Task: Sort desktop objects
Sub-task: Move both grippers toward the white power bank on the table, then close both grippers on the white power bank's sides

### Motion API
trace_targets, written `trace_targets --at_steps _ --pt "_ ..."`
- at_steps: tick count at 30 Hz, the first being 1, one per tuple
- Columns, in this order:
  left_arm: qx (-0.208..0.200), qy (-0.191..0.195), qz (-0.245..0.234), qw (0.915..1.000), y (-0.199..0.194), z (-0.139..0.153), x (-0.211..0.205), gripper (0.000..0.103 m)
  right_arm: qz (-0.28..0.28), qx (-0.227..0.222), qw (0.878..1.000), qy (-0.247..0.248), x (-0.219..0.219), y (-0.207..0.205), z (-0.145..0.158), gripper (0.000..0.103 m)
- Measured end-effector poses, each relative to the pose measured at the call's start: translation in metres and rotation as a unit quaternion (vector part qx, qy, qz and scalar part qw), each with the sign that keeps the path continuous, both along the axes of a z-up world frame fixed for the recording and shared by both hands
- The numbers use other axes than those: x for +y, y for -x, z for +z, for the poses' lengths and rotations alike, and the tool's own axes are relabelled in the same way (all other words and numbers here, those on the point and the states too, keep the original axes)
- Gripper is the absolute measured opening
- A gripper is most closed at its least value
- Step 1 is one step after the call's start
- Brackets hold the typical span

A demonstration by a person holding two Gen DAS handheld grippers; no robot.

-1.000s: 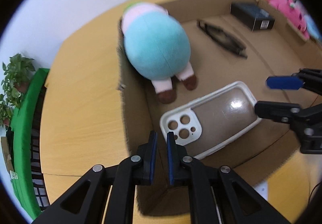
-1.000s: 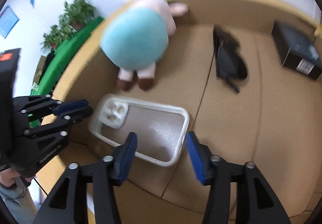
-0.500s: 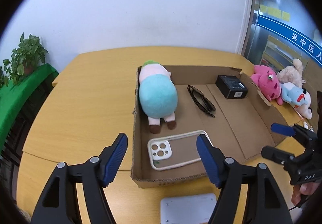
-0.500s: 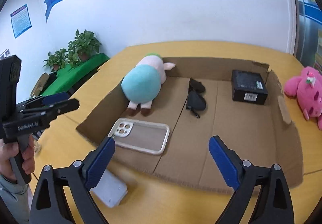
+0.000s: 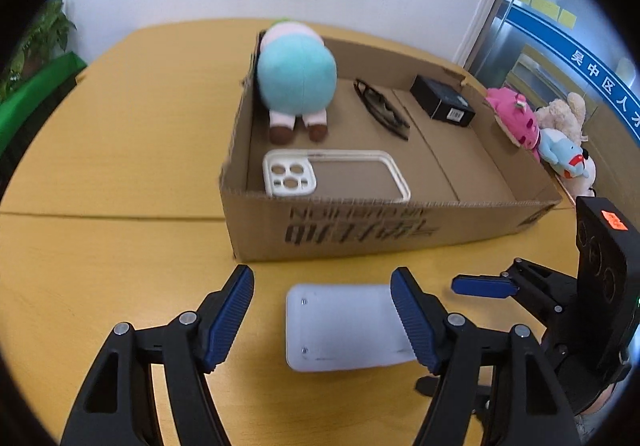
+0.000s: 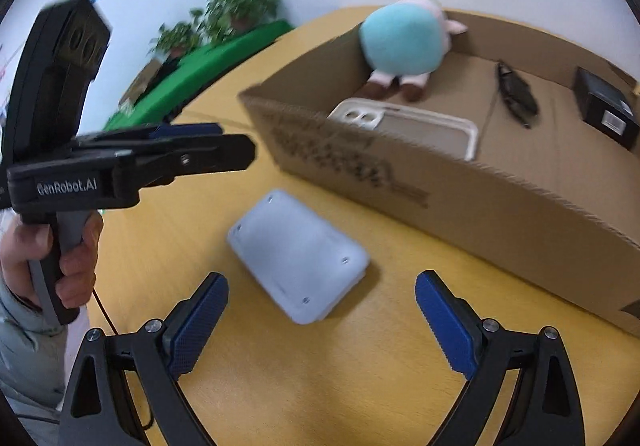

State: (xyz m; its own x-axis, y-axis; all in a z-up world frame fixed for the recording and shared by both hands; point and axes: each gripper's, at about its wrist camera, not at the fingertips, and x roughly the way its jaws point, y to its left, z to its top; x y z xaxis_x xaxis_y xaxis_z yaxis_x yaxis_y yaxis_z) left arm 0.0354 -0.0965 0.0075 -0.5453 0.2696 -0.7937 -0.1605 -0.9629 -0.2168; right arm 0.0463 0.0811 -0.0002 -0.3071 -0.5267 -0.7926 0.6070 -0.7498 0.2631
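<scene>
Your next pick, by the look of it, is the pale grey slab [image 5: 344,326] lying flat on the table [image 5: 120,149], low and centre in the left wrist view, just in front of the cardboard box [image 5: 360,234].

Your left gripper [image 5: 322,322] hangs over it with its jaws spread and nothing between the pads; the slab's right end sits behind the right finger. Its wide face looks too broad for that spread, so line the pads up across the short sides, come down square, and close only once both pads are level with its edges. It is thin and lies flat, so a shallow bite may slip.

At the lower right of that view your right gripper [image 5: 484,286] stands close by. Seen from its own camera, the right gripper [image 6: 322,320] is spread wide and empty, with the slab [image 6: 298,254] just beyond its fingertips. Let one gripper take it and keep the other clear.

In the box, left to right, lie a teal plush toy [image 5: 296,81] and, below it, a white phone case [image 5: 336,173], then dark glasses [image 5: 380,109] and a black carton [image 5: 442,101]. The open floor is at the box's right half. Lift over the near wall. Further plush toys [image 5: 536,129] sit outside the right wall.
</scene>
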Motion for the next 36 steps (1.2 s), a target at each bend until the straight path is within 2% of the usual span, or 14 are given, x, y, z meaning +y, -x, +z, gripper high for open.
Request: trace_targets --at_steps 4,8,14,20,24,28,30,36 --pt "-0.032 0.000 -0.007 0.9995 0.000 -0.025 0.003 0.071 0.020 0.007 0.999 -0.034 -0.015 -0.007 -0.015 0.096" --pt "-0.052 -0.011 -0.008 0.9985 0.000 -0.043 0.003 0.071 0.023 0.012 0.999 -0.045 -0.020 -0.008 -0.022 0.096" --pt "-0.067 -0.041 -0.024 0.9966 0.001 -0.055 0.003 0.066 0.034 0.033 0.996 -0.070 -0.029 -0.013 -0.027 0.084" --pt "-0.060 -0.041 -0.019 0.9972 -0.001 -0.055 0.003 0.065 0.010 0.043 0.996 -0.071 -0.029 -0.011 -0.025 0.070" --pt "-0.051 -0.025 -0.018 0.9982 -0.006 -0.050 0.006 0.063 0.013 0.058 0.995 -0.080 -0.033 -0.013 -0.024 0.070" --pt "-0.040 -0.021 -0.008 0.9989 -0.009 -0.042 0.003 0.051 0.007 0.057 0.996 -0.074 -0.031 -0.011 -0.023 0.070" --pt "-0.036 -0.018 -0.006 0.9992 -0.011 -0.038 0.004 0.048 0.004 0.057 0.996 -0.070 -0.029 -0.009 -0.021 0.067" --pt "-0.009 0.004 -0.005 0.9999 -0.015 -0.017 0.016 0.048 -0.003 0.072 0.996 -0.058 -0.023 -0.010 -0.007 0.067"
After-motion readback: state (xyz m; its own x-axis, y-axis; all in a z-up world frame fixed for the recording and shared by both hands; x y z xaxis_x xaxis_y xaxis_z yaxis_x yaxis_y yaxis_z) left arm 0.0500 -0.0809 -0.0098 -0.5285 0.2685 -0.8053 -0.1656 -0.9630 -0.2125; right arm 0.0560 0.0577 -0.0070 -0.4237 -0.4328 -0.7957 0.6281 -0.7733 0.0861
